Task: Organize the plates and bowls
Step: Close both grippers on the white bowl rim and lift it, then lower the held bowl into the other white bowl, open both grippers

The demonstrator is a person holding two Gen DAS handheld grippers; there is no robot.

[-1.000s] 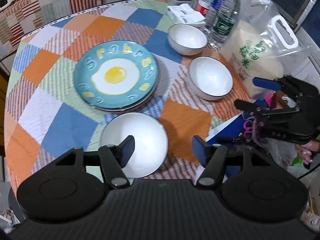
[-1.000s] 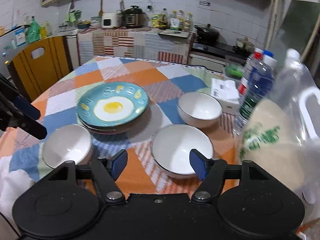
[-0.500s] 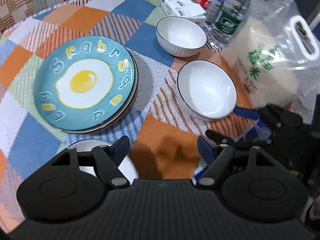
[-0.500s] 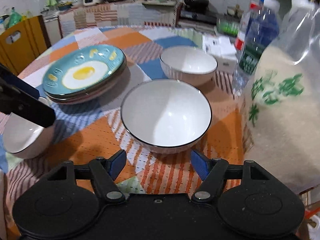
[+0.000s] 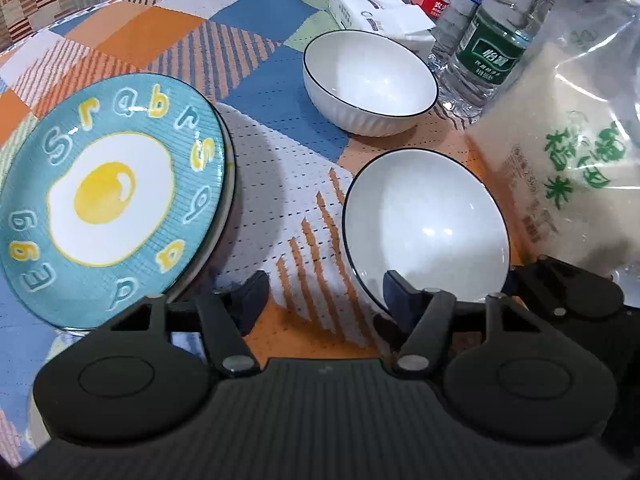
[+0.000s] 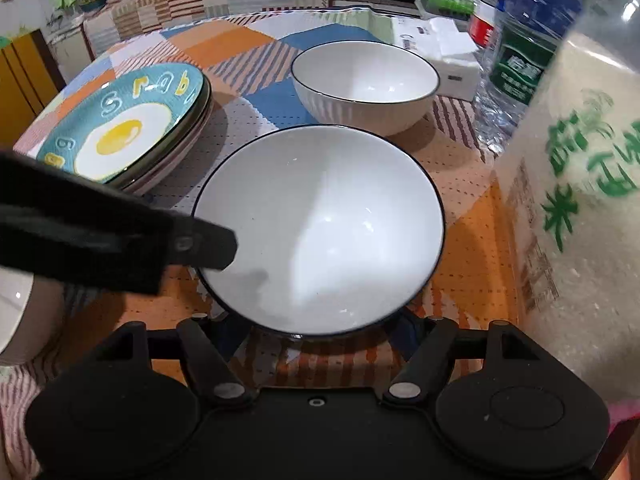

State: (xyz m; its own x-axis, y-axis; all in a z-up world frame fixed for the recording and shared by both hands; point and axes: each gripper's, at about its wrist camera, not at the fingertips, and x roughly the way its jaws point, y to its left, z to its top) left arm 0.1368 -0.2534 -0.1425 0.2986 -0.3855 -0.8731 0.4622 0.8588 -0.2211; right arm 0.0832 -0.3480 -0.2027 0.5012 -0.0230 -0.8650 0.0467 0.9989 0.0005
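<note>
A white bowl with a dark rim (image 5: 424, 216) (image 6: 320, 224) sits on the patchwork tablecloth, nearest to both grippers. My left gripper (image 5: 324, 300) is closing. One of its fingers (image 6: 208, 244) reaches over the bowl's left rim and the rim lies between the jaws, with no press visible. My right gripper (image 6: 318, 336) is open, low at the bowl's near side, its tips tucked under the rim. Behind stands a second white bowl (image 5: 368, 80) (image 6: 364, 80). On the left is a stack of plates topped by a teal fried-egg plate (image 5: 112, 200) (image 6: 124, 132).
A third white bowl (image 6: 20, 320) sits at the near left edge. A rice bag (image 5: 568, 152) (image 6: 580, 184) crowds the right side, with water bottles (image 5: 488, 48) and a tissue box (image 5: 376, 12) behind. A kitchen counter lies beyond the table.
Both grippers have dropped toward the near bowl. The left one swung from the third bowl over to this bowl's left rim and its jaws narrowed. The right one's tips slid under the near rim.
</note>
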